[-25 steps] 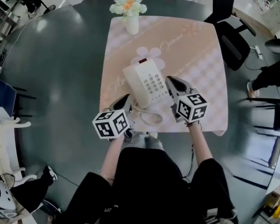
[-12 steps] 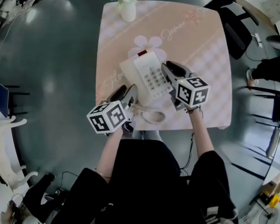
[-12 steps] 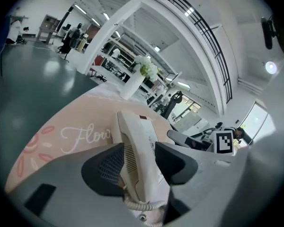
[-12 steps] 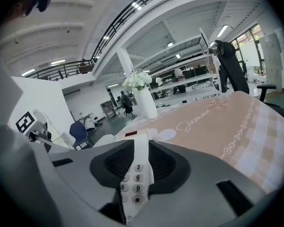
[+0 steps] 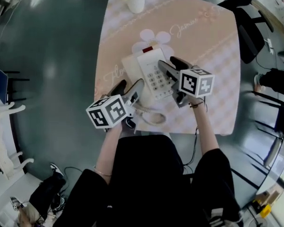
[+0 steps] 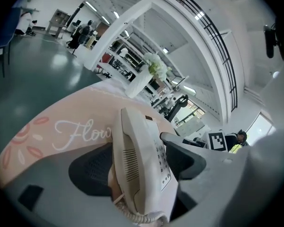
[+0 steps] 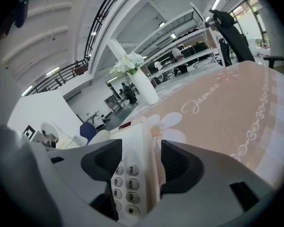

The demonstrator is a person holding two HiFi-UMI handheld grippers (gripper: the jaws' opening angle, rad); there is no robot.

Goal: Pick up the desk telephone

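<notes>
We log the desk telephone (image 5: 149,74) resting on the pink tabletop (image 5: 213,56), with the flower vase (image 5: 136,3) beyond it. We find the left gripper (image 5: 128,85) at its handset side and the right gripper (image 5: 173,65) at its keypad side. Both pairs of fingers have just been opening and stand wide, each straddling an edge of the telephone, not clamped.

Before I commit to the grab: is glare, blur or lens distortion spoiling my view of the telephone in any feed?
Head view: evenly lit and sharp enough, telephone clear, soft lamp reflections only on the dark floor. Left gripper view: heavy fisheye bending, dark corners, handset crisp. Right gripper view: same bending, keypad digits readable, no glare on it.
</notes>
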